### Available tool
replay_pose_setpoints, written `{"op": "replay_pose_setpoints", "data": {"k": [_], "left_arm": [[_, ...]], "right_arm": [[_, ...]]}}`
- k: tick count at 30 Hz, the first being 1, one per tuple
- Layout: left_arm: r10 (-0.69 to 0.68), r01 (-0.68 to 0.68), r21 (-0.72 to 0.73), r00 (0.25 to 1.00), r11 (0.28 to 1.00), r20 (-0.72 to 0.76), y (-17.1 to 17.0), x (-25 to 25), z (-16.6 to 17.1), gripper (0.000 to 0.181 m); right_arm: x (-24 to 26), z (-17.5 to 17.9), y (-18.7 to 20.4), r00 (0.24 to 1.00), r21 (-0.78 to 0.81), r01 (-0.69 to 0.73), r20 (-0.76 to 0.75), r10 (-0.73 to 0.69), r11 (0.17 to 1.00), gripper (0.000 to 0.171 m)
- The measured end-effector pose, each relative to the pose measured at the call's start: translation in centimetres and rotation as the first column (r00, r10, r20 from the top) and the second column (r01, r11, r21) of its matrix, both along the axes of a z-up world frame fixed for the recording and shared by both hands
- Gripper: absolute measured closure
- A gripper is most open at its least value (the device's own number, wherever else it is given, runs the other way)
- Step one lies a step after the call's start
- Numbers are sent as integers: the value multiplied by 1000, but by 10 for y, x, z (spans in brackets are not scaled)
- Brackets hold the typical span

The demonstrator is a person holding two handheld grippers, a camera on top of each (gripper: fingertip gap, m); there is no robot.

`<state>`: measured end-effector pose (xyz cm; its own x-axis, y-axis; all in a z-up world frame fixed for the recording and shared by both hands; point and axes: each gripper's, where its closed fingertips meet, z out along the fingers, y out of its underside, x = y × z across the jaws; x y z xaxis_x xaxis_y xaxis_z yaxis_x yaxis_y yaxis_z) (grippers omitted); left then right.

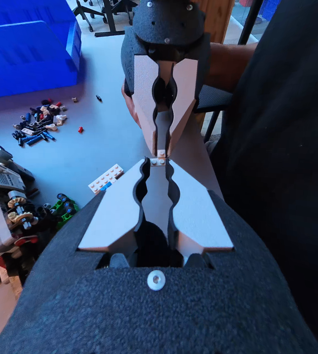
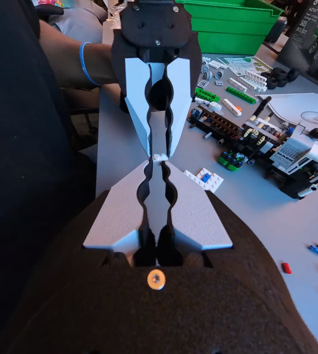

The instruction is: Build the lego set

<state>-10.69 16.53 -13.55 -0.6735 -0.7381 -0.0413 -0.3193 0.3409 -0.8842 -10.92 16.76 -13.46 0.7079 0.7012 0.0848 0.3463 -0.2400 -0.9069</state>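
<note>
The two grippers meet tip to tip above the table [image 1: 97, 153] edge, each held level. The left gripper [image 1: 157, 160] is clenched on a white plate [image 1: 157, 162] with two studs showing. The right gripper [image 1: 161, 152] pinches one small white piece [image 1: 161, 152] touching that plate. One studded white panel [image 1: 106, 179] lies on the table just left of the plate.

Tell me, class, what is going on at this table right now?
A person holds two grippers tip to tip above the table. The left gripper pinches a small white two-stud plate, and the right gripper pinches a smaller white piece against it, apparently joining them. A half-built white truck, a white plate with a blue piece and loose parts lie nearby.
</note>
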Motion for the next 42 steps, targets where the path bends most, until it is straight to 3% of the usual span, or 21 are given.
{"op": "replay_pose_setpoints", "data": {"k": [6, 11, 14, 16, 20, 23, 27, 31, 35, 42], "left_arm": [[0, 0, -7, 1000, 1000, -11, -1, 1, 2, 167], [75, -55, 234, 994, 971, -78, 30, 10, -7, 159], [31, 29, 458, 992, 888, -121, 46, 17, -6, 154], [-14, 164, 582, 967, 796, -254, 54, 16, -11, 145], [-112, 386, 674, 904, 630, -413, 58, 31, -15, 139], [-156, 478, 666, 861, 573, -483, 59, 46, -24, 137], [-183, 576, 600, 788, 555, -587, 51, 46, -38, 138], [-152, 590, 641, 782, 492, -604, 61, 53, -50, 137], [-151, 615, 597, 750, 515, -644, 60, 51, -52, 144], [-174, 666, 535, 696, 520, -697, 58, 45, -49, 137]], "right_arm": [[2, -1, -1, 1000, 1, 10, -2, -10, 1000, 164], [19, -9, -6, 996, -103, 46, -77, -54, 994, 164], [30, -8, -14, 992, -109, 65, -101, -76, 992, 164], [34, -5, -19, 989, -101, 76, -119, -88, 992, 164], [41, 0, -30, 983, -75, 108, -143, -118, 991, 164], [46, 1, -36, 982, -59, 132, -126, -139, 990, 164], [54, 7, -41, 970, -60, 137, -192, -146, 989, 164], [60, 9, -48, 966, -57, 147, -207, -156, 987, 164], [63, 9, -48, 959, -76, 150, -233, -164, 986, 164], [58, 5, -45, 964, -100, 138, -216, -157, 985, 164]]}}
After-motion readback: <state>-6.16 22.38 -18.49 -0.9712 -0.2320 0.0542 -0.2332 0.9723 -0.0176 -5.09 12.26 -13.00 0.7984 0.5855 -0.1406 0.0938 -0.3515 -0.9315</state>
